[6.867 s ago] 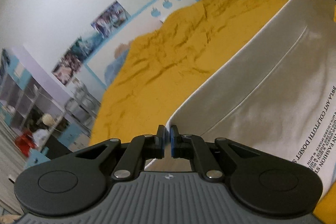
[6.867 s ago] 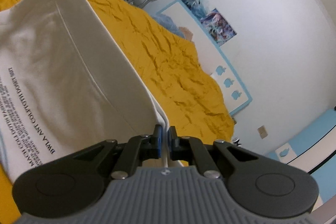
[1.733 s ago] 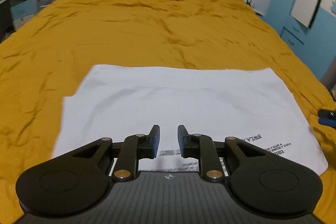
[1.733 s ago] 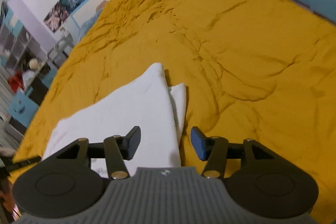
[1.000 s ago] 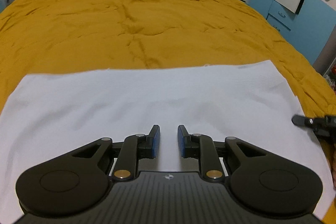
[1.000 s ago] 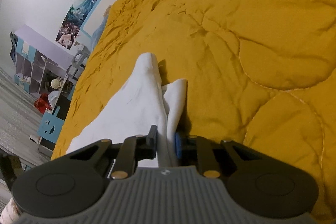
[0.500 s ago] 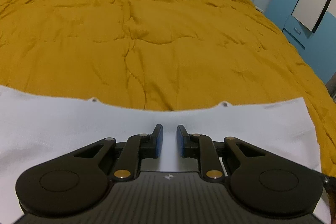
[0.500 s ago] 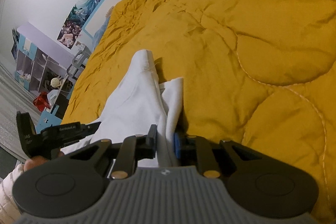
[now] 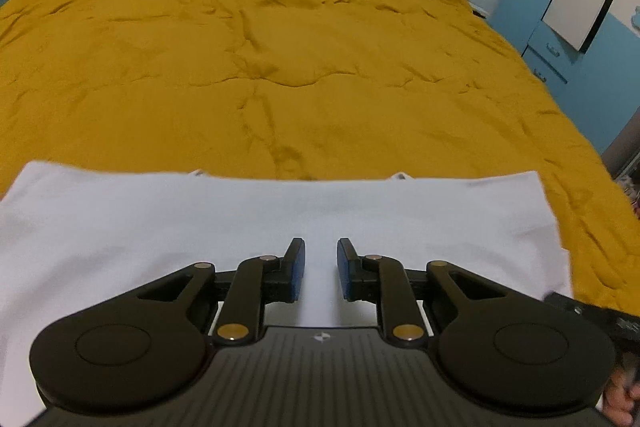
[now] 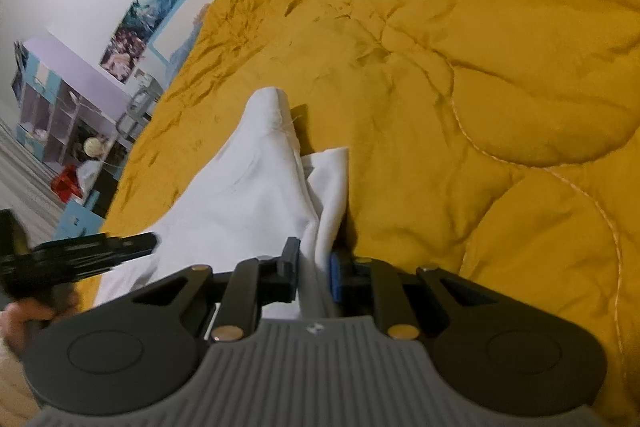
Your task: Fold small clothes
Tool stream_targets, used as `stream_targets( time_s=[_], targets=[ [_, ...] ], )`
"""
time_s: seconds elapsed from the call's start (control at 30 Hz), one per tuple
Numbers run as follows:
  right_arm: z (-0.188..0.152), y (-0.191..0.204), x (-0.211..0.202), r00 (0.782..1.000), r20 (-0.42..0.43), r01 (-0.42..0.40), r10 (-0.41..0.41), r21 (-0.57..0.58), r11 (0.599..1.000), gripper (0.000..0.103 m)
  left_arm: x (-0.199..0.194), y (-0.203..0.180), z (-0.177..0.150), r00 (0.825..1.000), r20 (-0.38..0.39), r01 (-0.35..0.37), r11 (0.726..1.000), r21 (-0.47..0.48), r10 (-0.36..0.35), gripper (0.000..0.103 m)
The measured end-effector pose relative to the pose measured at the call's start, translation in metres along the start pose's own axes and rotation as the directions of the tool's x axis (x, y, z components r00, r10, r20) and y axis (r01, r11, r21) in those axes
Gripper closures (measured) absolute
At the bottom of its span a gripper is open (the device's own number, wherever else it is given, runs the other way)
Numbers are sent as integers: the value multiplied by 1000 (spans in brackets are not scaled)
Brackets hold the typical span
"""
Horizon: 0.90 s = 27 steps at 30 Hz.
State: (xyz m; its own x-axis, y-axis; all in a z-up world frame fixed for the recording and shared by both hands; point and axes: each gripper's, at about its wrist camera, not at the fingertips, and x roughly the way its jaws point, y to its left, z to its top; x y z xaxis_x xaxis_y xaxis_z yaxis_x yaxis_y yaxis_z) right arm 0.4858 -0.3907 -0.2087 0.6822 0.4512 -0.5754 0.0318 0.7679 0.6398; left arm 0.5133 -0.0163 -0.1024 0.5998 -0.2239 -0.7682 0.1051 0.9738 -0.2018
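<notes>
Ahead of the left gripper [image 9: 319,269] jaws, which stand apart over the white garment [image 9: 240,223], the mustard quilt [image 9: 280,47] on the bed runs flat and unbroken to the far wall; nothing stands on it; to the right of those jaws a blue wardrobe [image 9: 580,59] borders the bed, and the other tool's black tip reaches in at the lower right edge. Beyond the right gripper [image 10: 314,267] jaws, closed on a bunched ridge of garment [image 10: 260,179], the quilt [image 10: 480,87] lies open ahead and to the right; to the left the left gripper [image 10: 92,251] crosses low; farther left stand shelves [image 10: 60,115].
</notes>
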Motion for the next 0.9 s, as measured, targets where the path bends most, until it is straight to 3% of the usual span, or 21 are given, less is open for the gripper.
stream_targets(
  time_s=[0.17,0.33,0.57,0.73,0.9],
  targets=[
    [11,32,0,992,-32,121,-124,-72,990,96,-42,31,-17,1000,-1,19,997,-80,-19,81],
    [24,73,-11,979,-12,202,-204,-113,973,98,-75,74,-35,999,3,-34,988,-149,35,81],
    [43,148,-36,977,10,213,-214,-153,965,99,-112,123,-51,999,39,-20,967,-255,31,81],
    [51,206,-44,985,-12,166,-170,-142,976,99,-129,147,-59,997,81,8,950,-312,18,81],
    [47,267,-35,988,-24,145,-150,-153,978,99,-139,163,-70,995,80,-34,940,-341,65,81]
  ],
)
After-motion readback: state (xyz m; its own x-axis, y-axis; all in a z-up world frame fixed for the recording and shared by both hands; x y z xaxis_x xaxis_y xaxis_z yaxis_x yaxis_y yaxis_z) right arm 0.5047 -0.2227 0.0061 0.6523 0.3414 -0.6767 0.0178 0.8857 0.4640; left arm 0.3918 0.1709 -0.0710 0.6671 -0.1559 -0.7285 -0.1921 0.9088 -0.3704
